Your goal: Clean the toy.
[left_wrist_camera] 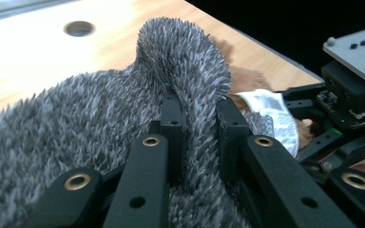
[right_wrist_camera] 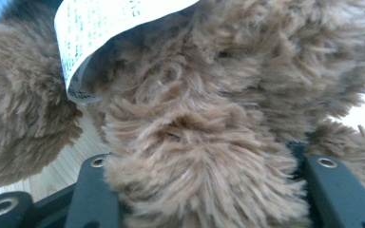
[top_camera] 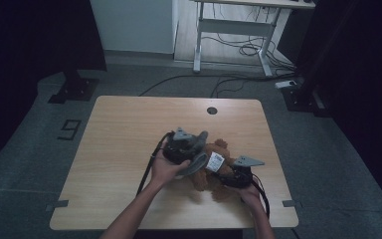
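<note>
While we have the grey furry piece (left_wrist_camera: 123,118) pinched in the left claw (left_wrist_camera: 200,128), the work looks like pulling it away from the brown plush toy (top_camera: 218,169), so we judge a steady, level pull best, with the other hand as the anchor. The left claw's jaws stand nearly together, a thin fold of grey pile squeezed between them, and a rounded grey lobe rises just beyond the tips. The right claw (right_wrist_camera: 204,190) stands partly open around a thick wad of brown fur; its pads press into the plush from both sides, so we read that as a firm hold.

We should keep the right claw low against the bench (top_camera: 129,129) so the toy does not lift with the grey piece. A jerk could slip the thin fold out of the left jaws.

Seen from above, the toy lies near the middle of the bench, between the two claws and touching both. Its white label (top_camera: 215,161) sits between them, beside the grey piece.
</note>
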Tool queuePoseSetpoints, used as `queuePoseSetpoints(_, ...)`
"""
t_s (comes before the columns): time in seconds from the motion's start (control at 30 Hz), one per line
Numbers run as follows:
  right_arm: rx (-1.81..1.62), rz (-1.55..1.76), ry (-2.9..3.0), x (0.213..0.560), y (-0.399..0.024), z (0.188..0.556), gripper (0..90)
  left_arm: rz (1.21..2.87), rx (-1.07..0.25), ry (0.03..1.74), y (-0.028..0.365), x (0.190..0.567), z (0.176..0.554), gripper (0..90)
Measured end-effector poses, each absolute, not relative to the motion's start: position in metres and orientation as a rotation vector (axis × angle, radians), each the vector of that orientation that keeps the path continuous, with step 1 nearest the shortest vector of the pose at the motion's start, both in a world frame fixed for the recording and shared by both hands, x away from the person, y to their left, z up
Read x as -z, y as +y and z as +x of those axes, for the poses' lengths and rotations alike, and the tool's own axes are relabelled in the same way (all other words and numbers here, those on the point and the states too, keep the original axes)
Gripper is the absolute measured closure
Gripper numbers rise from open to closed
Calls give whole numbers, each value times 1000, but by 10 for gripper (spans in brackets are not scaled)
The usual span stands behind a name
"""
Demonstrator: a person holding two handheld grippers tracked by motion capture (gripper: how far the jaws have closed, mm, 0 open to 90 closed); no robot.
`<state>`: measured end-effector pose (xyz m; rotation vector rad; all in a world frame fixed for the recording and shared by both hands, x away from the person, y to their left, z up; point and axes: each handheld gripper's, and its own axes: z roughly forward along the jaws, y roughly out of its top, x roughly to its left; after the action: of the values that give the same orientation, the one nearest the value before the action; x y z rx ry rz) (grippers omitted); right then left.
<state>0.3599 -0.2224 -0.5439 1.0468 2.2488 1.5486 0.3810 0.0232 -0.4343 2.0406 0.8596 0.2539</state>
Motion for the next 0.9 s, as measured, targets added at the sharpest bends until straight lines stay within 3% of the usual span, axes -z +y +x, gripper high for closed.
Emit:
queuePoseSetpoints(0.2,-1548,1052,2258,544,-224,360,455,2079,-260,883,11,444,386,765)
queuePoseSetpoints(0.63,-1550,1041,2259,544,-224,361,451,2074,-397,1045,78,436,400,766)
queuePoseSetpoints(0.9,-1549,1041,2259,544,-223,360,447,2009,-341,1116,116,452,402,765)
